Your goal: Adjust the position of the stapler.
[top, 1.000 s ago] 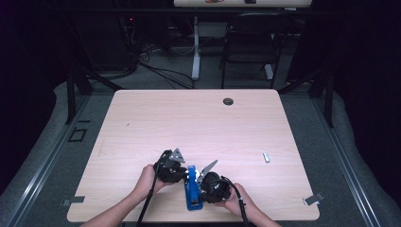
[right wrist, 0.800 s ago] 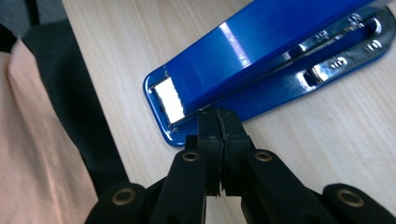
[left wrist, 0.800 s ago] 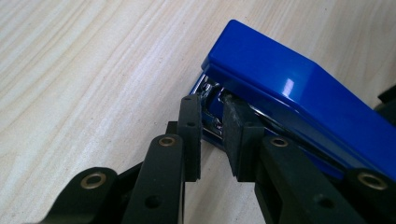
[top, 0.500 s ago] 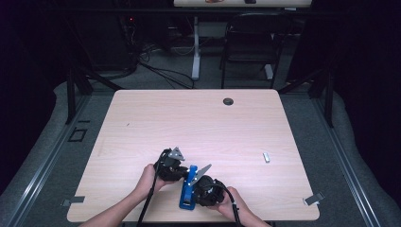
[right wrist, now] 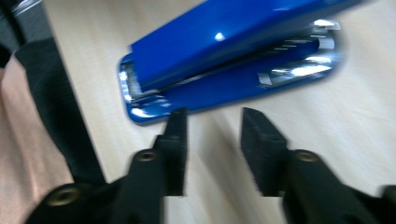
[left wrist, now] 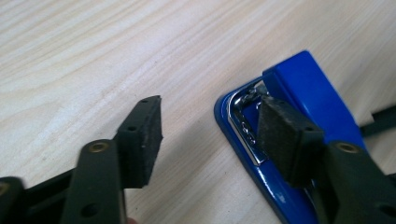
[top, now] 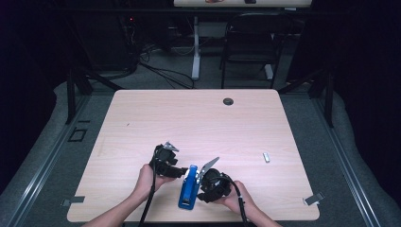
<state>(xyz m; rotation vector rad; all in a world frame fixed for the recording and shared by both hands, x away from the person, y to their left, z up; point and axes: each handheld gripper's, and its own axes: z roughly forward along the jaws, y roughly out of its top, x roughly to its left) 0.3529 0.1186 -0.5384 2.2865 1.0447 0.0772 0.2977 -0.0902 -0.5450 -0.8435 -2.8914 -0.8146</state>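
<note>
High view: the blue stapler point(top: 187, 194) lies flat on the desk point(top: 198, 123) near its front edge, between the two grippers. The left gripper point(top: 176, 171) sits just left of the stapler's far end, and the right gripper point(top: 204, 182) is close against the stapler's right side. Both sets of jaws have just been opening. Neither seems to carry the stapler, so I judge it set down and let go, with little left but to draw the hands back. A small pale object point(top: 266, 157) lies well right of the stapler, too small to name. A dark round grommet point(top: 228, 101) sits far beyond the stapler, near the desk's back edge.

Left gripper view: the left gripper point(left wrist: 210, 133) has its jaws spread. One pad hangs over bare wood, the other stands in front of the stapler point(left wrist: 303, 88) at its metal end. Whether that pad touches the metal I cannot tell. The stapler's far half is cut off by the frame and the jaw.

Right gripper view: the right gripper point(right wrist: 212, 128) has its jaws apart with nothing between them but wood. The stapler point(right wrist: 233, 46) lies just beyond their tips, closed, its chrome showing along the gap. The picture is blurred, so fine detail of the hinge end is lost. At the left edge a cable and part of a hand point(right wrist: 18, 154) crowd in.
</note>
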